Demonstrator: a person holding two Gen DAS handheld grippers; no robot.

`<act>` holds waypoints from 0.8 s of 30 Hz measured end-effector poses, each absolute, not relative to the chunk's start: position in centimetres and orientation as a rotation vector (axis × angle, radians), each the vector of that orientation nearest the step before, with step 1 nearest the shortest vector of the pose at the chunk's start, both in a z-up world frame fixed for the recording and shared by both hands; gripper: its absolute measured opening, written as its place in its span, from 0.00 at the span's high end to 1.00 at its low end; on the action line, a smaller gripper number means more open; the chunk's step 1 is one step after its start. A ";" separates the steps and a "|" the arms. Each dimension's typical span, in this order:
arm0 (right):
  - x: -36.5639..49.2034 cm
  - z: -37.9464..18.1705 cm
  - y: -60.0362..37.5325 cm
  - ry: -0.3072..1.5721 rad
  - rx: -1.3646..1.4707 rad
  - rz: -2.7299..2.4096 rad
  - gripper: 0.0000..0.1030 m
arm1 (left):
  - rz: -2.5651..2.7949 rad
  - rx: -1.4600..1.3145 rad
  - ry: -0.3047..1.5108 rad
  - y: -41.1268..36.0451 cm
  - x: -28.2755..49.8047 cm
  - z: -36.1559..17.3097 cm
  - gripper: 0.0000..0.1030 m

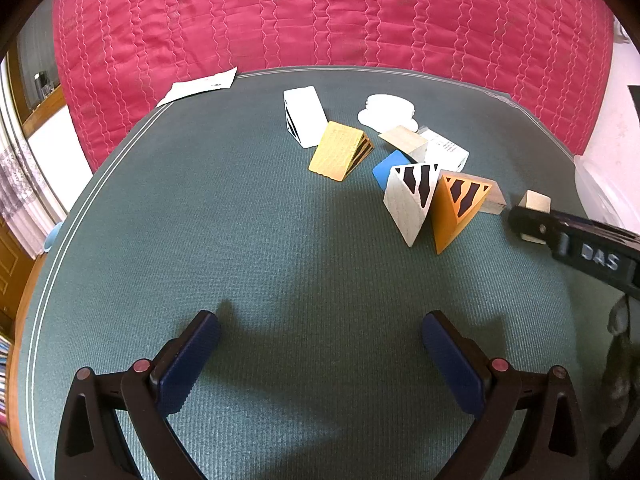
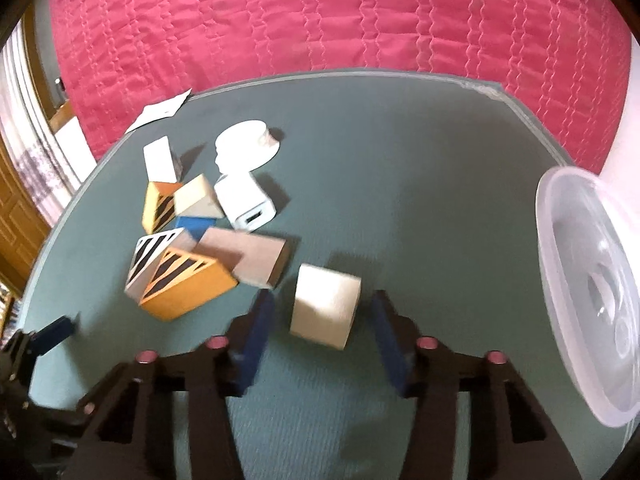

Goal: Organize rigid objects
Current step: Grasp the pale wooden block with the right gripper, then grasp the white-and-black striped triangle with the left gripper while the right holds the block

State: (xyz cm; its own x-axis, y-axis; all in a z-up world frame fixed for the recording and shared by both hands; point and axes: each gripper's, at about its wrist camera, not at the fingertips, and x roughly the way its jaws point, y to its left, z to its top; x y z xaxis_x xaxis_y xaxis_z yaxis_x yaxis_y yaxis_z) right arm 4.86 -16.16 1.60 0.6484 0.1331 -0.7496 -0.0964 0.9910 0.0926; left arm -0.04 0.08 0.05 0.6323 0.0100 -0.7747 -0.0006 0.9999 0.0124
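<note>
A pale wooden cube lies on the green mat between the fingers of my right gripper. Thin strips of mat show on both sides of it, so the pads are not pressing. The left wrist view shows that gripper's black finger across the cube. Left of the cube sits a pile: an orange striped wedge, a white striped wedge, a flat wooden block, a blue block and a white charger. My left gripper hangs open over bare mat.
A clear plastic tub stands at the mat's right edge. A yellow wedge, a white wedge and a white round piece lie farther back. A paper slip rests at the far left edge, before a red quilt.
</note>
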 end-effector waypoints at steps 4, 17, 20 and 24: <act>4.3 1.6 -16.4 0.834 0.051 0.129 0.66 | 0.005 0.011 0.887 0.1 0.0 0.1 0.00; 0.0 1.4 -18.0 0.812 0.054 0.174 0.66 | -0.002 0.073 0.877 -1.1 1.2 0.6 0.02; -0.1 1.3 -18.0 0.809 0.055 0.179 0.66 | -0.005 0.116 0.852 -2.0 1.9 0.9 0.03; -0.2 1.2 -18.1 0.808 0.066 0.185 0.66 | -0.040 0.153 0.821 -3.3 3.6 1.2 0.07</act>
State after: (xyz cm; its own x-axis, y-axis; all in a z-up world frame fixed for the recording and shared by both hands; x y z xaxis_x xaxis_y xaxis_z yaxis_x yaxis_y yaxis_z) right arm -0.20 -18.08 1.22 0.6758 0.1896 -0.7123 -0.1391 0.9818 0.1294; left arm 3.65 -3.34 1.23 0.6813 0.0234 -0.7316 0.0951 0.9882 0.1202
